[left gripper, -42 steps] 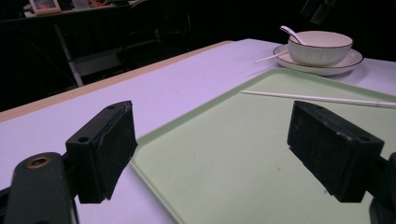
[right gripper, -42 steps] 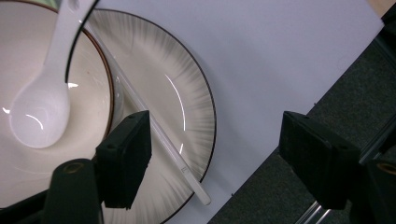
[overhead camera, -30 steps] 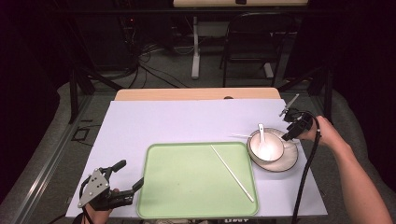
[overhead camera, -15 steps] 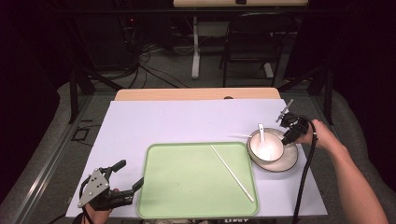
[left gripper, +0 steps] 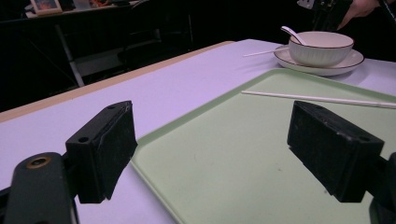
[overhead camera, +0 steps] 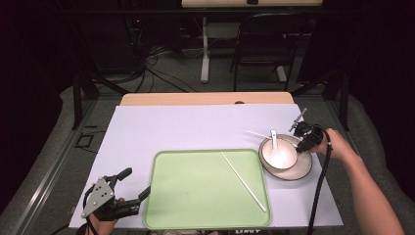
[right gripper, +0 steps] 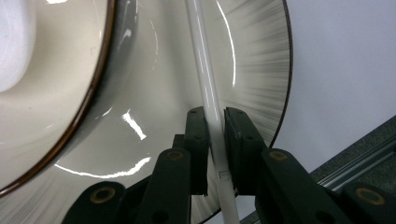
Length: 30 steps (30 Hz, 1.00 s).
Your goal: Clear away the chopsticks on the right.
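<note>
A white bowl (overhead camera: 278, 152) with a white spoon (overhead camera: 273, 137) in it stands on a dark-rimmed plate (overhead camera: 296, 172) at the table's right. A white chopstick (overhead camera: 255, 133) lies across the plate's far side behind the bowl. My right gripper (overhead camera: 304, 137) has just been closing, and its pads now press on that chopstick (right gripper: 205, 88) over the plate's rim (right gripper: 261, 56). A second chopstick (overhead camera: 243, 181) lies slantwise on the green tray (overhead camera: 161, 205). My left gripper (overhead camera: 137, 181) rests open at the tray's near left corner, with nothing between its pads (left gripper: 102, 149).
A lilac sheet (overhead camera: 186, 129) covers the table, with a wooden strip (overhead camera: 205, 99) at its far edge. Beyond the table stand a black chair (overhead camera: 266, 44) and table legs among floor cables. The right gripper's cable (overhead camera: 318, 191) trails down the table's right side.
The right gripper's jaws have closed onto the chopstick at the plate's far right, and that hand has shifted only slightly. The left gripper has stayed put.
</note>
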Motion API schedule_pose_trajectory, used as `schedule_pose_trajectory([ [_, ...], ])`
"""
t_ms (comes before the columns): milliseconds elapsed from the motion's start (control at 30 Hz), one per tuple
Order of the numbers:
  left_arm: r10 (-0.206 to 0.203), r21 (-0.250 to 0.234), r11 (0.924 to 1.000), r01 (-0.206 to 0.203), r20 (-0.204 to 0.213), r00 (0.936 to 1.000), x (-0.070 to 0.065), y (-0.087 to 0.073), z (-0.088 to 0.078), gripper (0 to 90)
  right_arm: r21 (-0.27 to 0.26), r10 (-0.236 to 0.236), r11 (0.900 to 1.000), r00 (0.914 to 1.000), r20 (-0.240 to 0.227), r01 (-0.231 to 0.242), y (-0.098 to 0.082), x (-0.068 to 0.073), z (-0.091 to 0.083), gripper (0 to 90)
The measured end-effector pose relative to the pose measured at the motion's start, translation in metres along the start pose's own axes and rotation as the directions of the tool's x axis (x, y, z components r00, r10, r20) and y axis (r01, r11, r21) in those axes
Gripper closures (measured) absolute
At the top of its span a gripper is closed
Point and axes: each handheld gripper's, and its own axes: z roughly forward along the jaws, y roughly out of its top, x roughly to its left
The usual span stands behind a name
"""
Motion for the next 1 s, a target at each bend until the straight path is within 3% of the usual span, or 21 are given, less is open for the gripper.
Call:
schedule_pose_trajectory([
  [167,0.000,0.000,1.0000,0.000,0.000,1.0000,0.000,0.000,0.000,15.4,0.004,0.012,1.000,0.9999,0.010,-0.012,-0.002,0.001,-0.001,82.9],
  [200,0.000,0.000,1.0000,0.000,0.000,1.0000,0.000,0.000,0.000,15.4,-0.030,0.028,0.999,0.9996,0.007,-0.028,-0.003,0.002,0.000,83.1],
  [233,0.000,0.000,1.0000,0.000,0.000,1.0000,0.000,0.000,0.000,15.4,-0.007,0.022,1.000,0.9997,0.013,-0.022,-0.003,0.002,-0.002,83.1],
  [300,0.000,-0.001,1.0000,0.000,-0.001,1.0000,0.000,0.000,0.000,15.4,-0.053,0.043,0.998,0.9991,0.004,-0.042,-0.005,0.003,-0.001,83.3],
  [367,0.000,0.000,1.0000,0.000,0.000,1.0000,0.000,0.000,0.000,15.4,-0.036,0.046,0.998,0.9989,0.010,-0.046,-0.006,0.003,-0.006,83.3],
  [400,-0.002,0.000,1.0000,0.002,0.000,1.0000,0.000,0.000,0.000,15.4,-0.072,0.073,0.995,0.9973,0.005,-0.073,-0.008,0.005,-0.007,83.3],
  [467,0.001,0.001,1.0000,-0.001,0.002,1.0000,0.000,0.000,0.000,15.4,-0.065,0.072,0.995,0.9971,0.024,-0.071,-0.009,0.005,-0.014,83.4],
  [500,0.000,0.000,1.0000,0.000,0.001,1.0000,0.000,0.000,0.000,15.4,-0.075,0.077,0.994,0.9969,0.010,-0.076,-0.010,0.006,-0.016,83.4],
  [533,-0.003,-0.001,1.0000,0.003,0.000,1.0000,0.000,0.000,0.000,15.4,-0.140,0.108,0.985,0.9938,0.027,-0.103,-0.012,0.009,-0.014,83.4],
  [567,-0.002,0.000,1.0000,0.002,0.000,1.0000,0.000,0.000,0.000,15.4,-0.100,0.096,0.991,0.9949,0.031,-0.092,-0.011,0.008,-0.020,83.4],
  [667,0.000,0.000,1.0000,0.000,0.001,1.0000,0.000,0.000,0.000,15.4,-0.121,0.114,0.987,0.9923,0.048,-0.108,-0.013,0.012,-0.030,83.5],
  [700,0.000,0.000,1.0000,0.000,0.001,1.0000,0.000,0.000,0.000,15.4,-0.129,0.140,0.983,0.9891,0.046,-0.133,-0.014,0.014,-0.034,83.6],
  [733,0.000,0.000,1.0000,0.000,0.000,1.0000,0.000,0.000,0.000,15.4,-0.136,0.124,0.984,0.9905,0.060,-0.115,-0.014,0.014,-0.038,83.6],
  [967,-0.002,0.000,1.0000,0.002,0.000,1.0000,0.000,0.000,0.000,15.4,-0.212,0.164,0.967,0.9821,0.092,-0.141,-0.015,0.024,-0.064,83.6],
  [1000,-0.001,0.000,1.0000,0.001,0.001,1.0000,0.000,0.000,0.000,15.4,-0.205,0.163,0.969,0.9818,0.098,-0.140,-0.014,0.026,-0.069,83.7],
])
